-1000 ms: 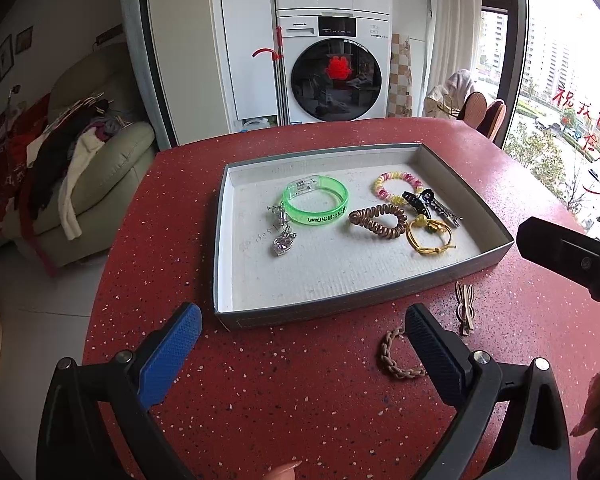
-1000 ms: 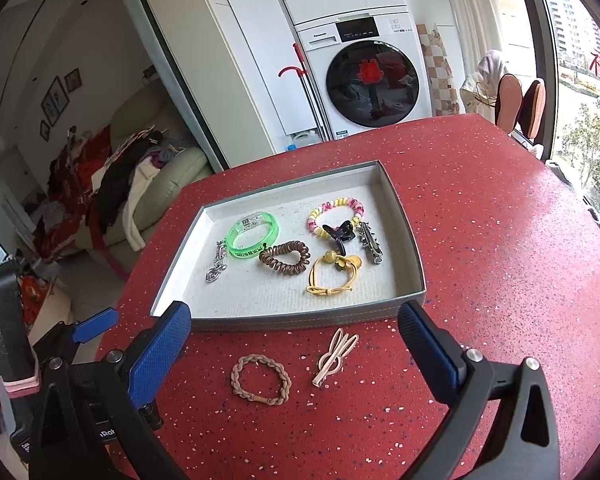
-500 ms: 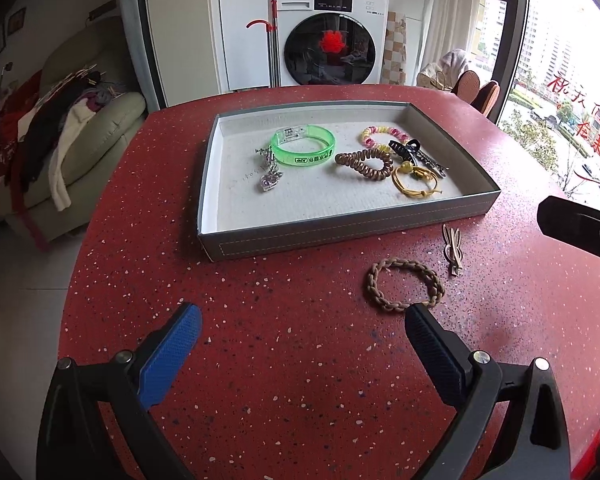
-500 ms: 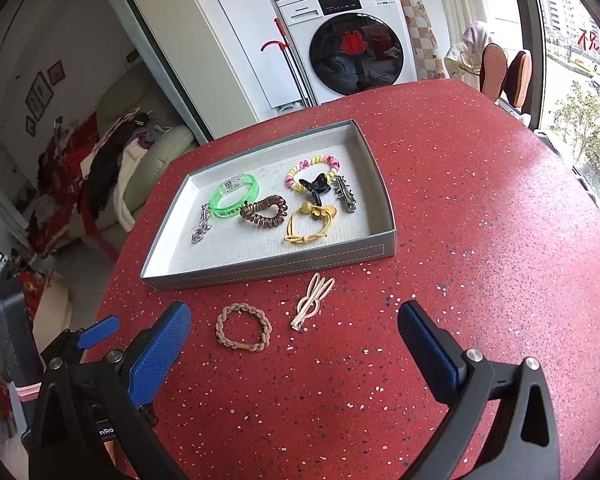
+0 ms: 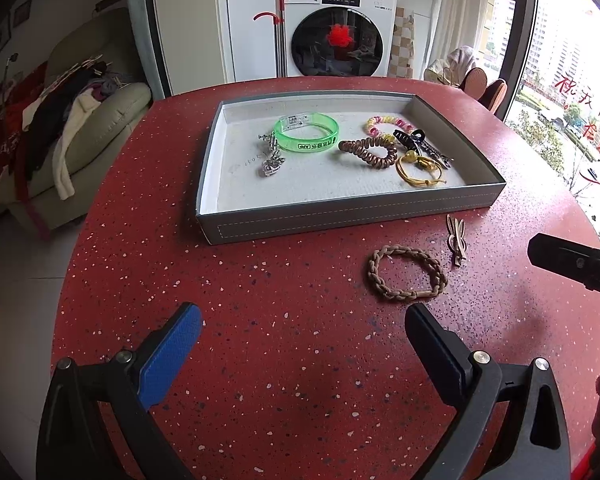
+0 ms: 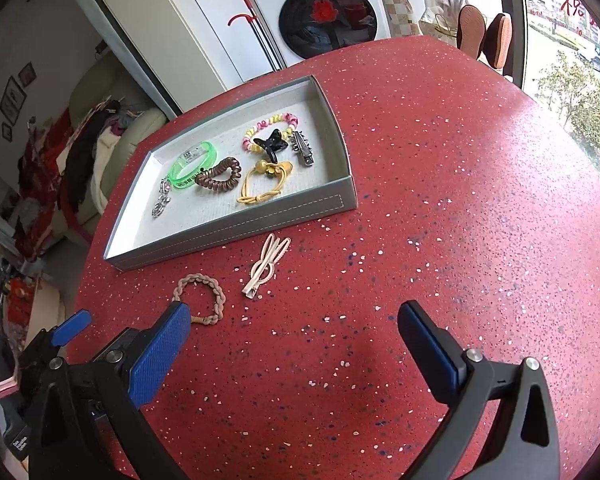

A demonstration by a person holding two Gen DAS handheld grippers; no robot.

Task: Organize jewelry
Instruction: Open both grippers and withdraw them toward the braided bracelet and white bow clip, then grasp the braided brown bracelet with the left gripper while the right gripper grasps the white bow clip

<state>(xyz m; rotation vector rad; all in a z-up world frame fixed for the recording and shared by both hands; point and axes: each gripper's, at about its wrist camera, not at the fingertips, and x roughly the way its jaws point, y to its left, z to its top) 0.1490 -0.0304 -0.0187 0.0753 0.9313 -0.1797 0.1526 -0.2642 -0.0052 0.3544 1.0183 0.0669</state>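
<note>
Beside the grey tray [image 5: 352, 216], a braided tan hair tie [image 5: 406, 272] and beige clip [image 5: 457, 236] lie; left gripper [image 5: 302, 338] and right gripper [image 6: 294, 338] both gape empty.

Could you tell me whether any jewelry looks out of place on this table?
Yes. A braided bracelet and a beige hair clip lie on the red table, just outside the tray's front wall, while the other pieces sit inside it. Nothing looks damaged.

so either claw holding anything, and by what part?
Nothing held. Left claw and right claw are both open over the table; braided bracelet and hair clip lie untouched.
</note>
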